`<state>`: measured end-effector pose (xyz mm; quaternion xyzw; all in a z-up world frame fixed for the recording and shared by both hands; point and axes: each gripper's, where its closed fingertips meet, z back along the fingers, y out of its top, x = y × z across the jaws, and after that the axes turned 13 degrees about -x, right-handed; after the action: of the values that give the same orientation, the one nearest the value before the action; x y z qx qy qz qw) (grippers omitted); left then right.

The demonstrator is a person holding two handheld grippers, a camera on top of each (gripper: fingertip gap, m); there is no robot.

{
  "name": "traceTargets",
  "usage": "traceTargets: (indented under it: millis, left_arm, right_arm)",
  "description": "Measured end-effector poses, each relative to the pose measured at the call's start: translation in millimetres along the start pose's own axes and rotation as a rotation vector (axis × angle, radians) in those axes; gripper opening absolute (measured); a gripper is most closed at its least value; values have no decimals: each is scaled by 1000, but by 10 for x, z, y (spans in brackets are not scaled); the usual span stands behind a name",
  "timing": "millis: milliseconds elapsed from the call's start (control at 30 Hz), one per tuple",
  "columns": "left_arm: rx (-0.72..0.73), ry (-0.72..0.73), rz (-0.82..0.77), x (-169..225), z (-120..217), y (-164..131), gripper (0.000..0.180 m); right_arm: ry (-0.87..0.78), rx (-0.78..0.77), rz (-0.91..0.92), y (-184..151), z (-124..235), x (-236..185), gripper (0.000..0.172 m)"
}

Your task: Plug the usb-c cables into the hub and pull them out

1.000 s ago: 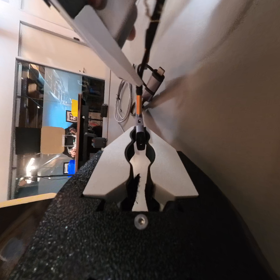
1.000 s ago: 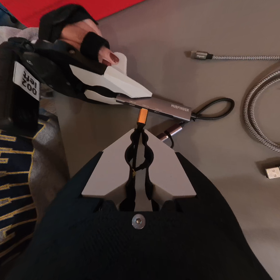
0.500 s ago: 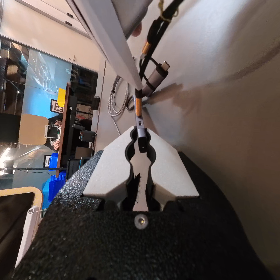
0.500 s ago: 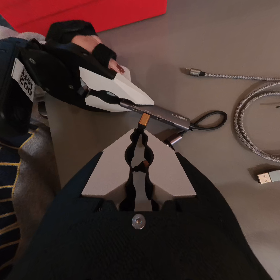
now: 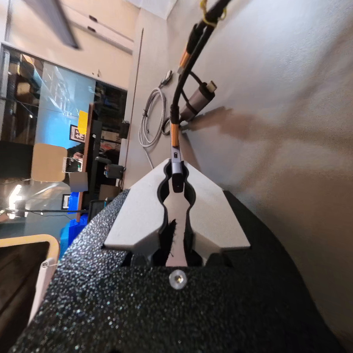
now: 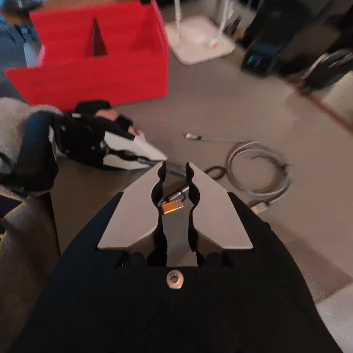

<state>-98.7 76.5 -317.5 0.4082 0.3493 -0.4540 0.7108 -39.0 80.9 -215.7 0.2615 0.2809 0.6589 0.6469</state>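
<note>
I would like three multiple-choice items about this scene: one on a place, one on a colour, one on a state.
1. Where does the coiled grey braided cable lie?
A. on the grey surface
B. inside the red box
C. between the right fingers

2. What colour is the sleeve of the plug seated in the hub?
A. blue
B. orange
C. white

3. How does the right hand-held gripper stand?
A. shut on the hub
B. shut on a cable
C. open

Key: 1 A, it rests flat on the surface; 2 B, the sleeve is orange; 3 C, its fingers stand apart, gripping nothing.
</note>
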Motion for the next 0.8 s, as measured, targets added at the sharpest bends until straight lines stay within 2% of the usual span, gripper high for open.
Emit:
traceTargets:
  millis: [67,133,267,433,667,733,800]
  left_arm:
    - [11,10,-34,6,11,24,7]
    - [26,12,-60,-7,50,15,7]
    - [-27,84,-132,-69,134,-178,6]
    - [-77,130,-189,-68,204,-366,6]
    - [-67,139,-243,-70,207,-383,7]
    - [-63,139,-242,-76,210,-382,7]
    - [-73,138,-224,-98,196,-394,7]
  right_arm:
    - [-34,61,66,182,207,129,19]
    - [-44,23,196,283,158,190,19]
    - [31,-138,451,311,-452,196,22]
    - [84,-372,696,67,-1284,412,23]
    - [299,-496,691,41,-1663,406,21]
    - [343,-531,669,43,-1681,367,9]
    - [346,-579,635,34,-1666,378,6]
